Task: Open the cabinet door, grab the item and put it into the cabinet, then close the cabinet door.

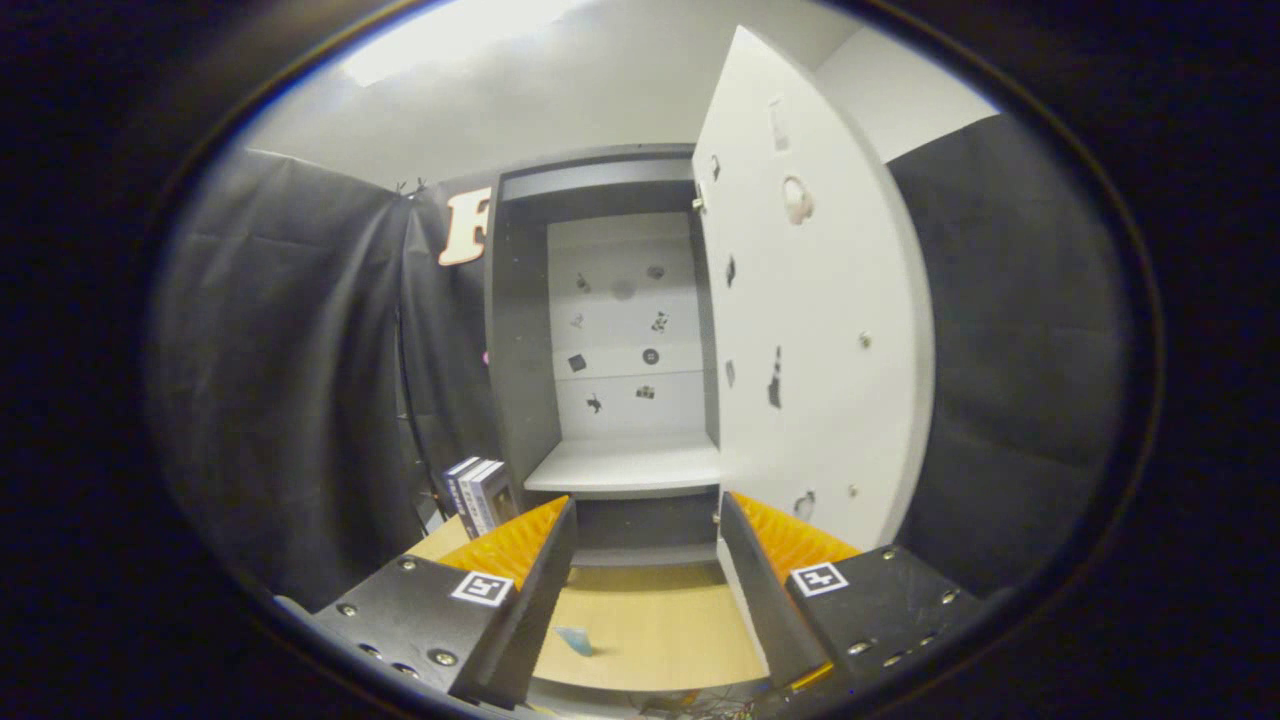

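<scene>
Now | gripper [645, 530] spread, empty | one door [815, 300] open | two books [478, 495]

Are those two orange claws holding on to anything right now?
No, nothing is held. The gripper is open, its fingers apart with only bare tabletop between them. The cabinet door stands open ahead; the books sit untouched beside the cabinet.

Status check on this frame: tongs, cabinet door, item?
Tongs open, holding nothing. Cabinet door swung wide; shelf bare. Books upright on table, beside the cabinet. Nothing blocking.
</scene>
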`<state>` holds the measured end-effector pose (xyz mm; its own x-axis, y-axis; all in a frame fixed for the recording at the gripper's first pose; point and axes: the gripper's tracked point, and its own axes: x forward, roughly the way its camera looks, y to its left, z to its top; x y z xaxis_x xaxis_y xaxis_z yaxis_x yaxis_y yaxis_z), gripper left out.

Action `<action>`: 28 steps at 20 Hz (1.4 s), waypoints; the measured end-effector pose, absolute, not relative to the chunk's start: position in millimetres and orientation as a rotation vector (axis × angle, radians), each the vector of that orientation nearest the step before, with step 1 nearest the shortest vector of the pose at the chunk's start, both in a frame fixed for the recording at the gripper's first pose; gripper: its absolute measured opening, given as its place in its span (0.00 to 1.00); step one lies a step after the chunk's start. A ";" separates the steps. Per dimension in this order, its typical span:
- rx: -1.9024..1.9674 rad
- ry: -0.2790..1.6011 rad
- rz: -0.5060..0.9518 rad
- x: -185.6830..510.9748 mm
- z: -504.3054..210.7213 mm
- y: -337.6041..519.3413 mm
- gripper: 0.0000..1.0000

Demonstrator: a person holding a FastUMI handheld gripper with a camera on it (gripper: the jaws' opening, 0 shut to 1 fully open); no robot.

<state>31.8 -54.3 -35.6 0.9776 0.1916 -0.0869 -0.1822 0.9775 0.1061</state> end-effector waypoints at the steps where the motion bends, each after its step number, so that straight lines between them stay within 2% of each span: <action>1: 0.098 0.115 0.199 37.1 -45.0 -45.3 0.86; 7: 0.095 0.201 0.229 67.4 -112.0 8.1 0.86; 16: 0.073 0.402 0.256 97.4 -251.0 69.3 0.86; 28: 0.039 0.599 0.200 107.8 -399.9 89.7 0.86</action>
